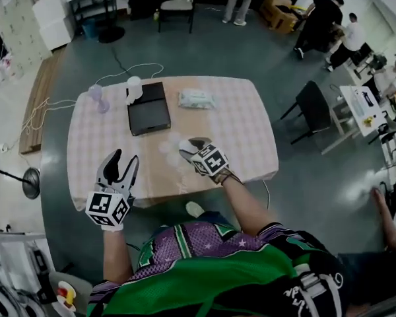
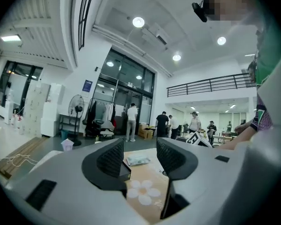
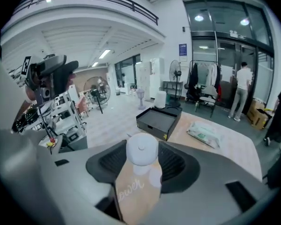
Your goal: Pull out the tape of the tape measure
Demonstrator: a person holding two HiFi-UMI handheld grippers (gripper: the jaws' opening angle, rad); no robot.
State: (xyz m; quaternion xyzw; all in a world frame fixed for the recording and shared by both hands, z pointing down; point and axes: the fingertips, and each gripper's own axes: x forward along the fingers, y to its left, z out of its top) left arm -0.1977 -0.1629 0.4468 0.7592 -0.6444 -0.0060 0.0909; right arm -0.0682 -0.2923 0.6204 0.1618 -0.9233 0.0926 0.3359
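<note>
The small white round tape measure (image 3: 141,149) sits between the fingers of the right gripper (image 1: 188,146), low over the middle of the beige checked cloth-covered surface (image 1: 251,131). In the right gripper view the fingers stand wide, and their ribbed pads appear to press on both sides of the round case, so it looks clamped rather than merely framed. The left gripper (image 1: 124,158) hovers over the near left edge of the surface, well apart from the case. Its fingers are apart with nothing between them, only the flower-printed cloth showing through the gap.

The step in hand seems to be getting the free gripper onto the tape's end. I cannot pick out the pull tab with certainty; a pale stub below the case may be it. To do this well, the right grip should stay firm on the case's flat sides without turning it. The left gripper should come across low, with its fingers lined up on the tab, and close fully before any pull. It should then draw straight away from the slot, since a sideways tug could twist the case loose.
</note>
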